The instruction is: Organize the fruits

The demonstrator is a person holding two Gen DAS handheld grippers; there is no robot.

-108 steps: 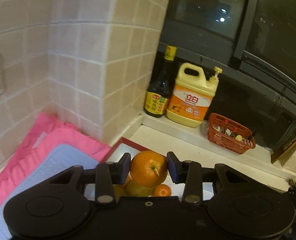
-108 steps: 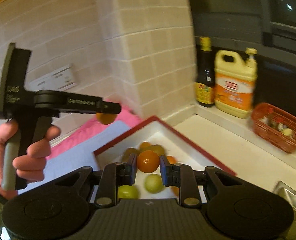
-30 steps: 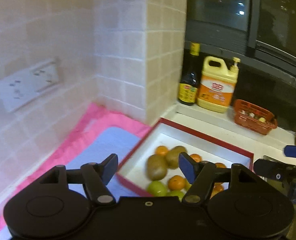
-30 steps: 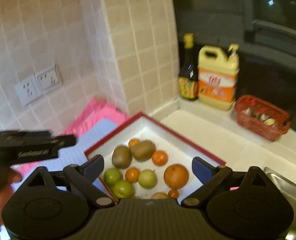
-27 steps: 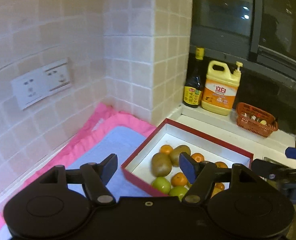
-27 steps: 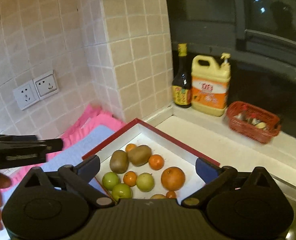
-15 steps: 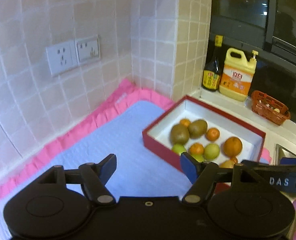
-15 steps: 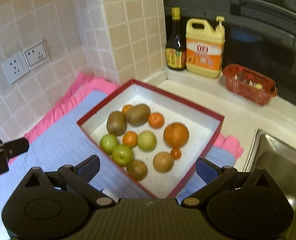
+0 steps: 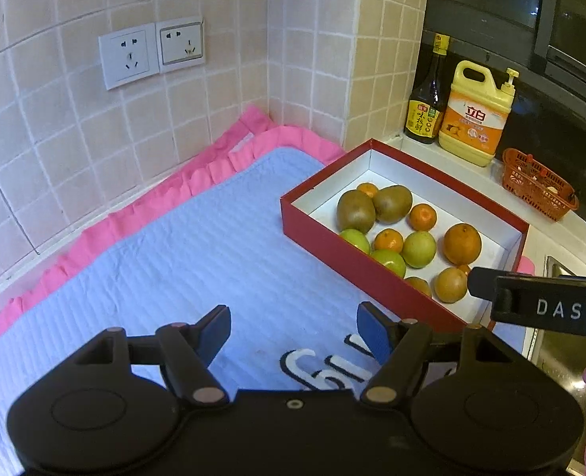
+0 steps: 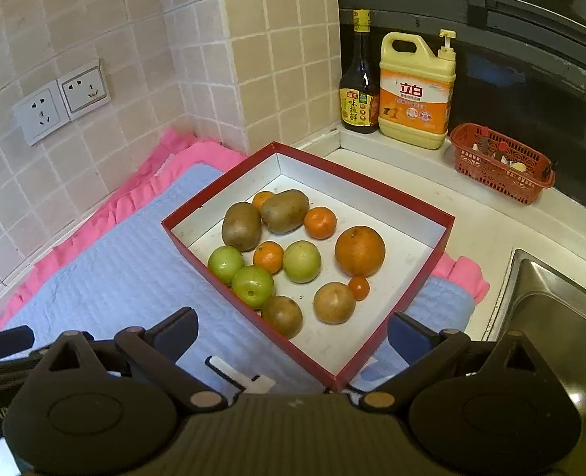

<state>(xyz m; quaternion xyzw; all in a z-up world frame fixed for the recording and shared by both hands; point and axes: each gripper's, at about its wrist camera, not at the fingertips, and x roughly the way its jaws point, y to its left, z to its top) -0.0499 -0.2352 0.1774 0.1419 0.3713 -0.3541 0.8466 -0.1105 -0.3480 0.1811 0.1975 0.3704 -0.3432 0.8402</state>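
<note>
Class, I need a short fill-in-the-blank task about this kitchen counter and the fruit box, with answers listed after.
1. The fruits lie inside a shallow red-walled cardboard box with a ____ interior.
2. The largest orange fruit is touching ____ gripper.
3. The dark glass sauce bottle stands directly beside a ____ plastic detergent jug.
4. The jaws of both grippers are ____.

Answers: white; neither; yellow; open

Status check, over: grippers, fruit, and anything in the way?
Left gripper open, empty. Right gripper open, empty. Fruit all in red box, big orange included. Nothing blocking the box.
</note>
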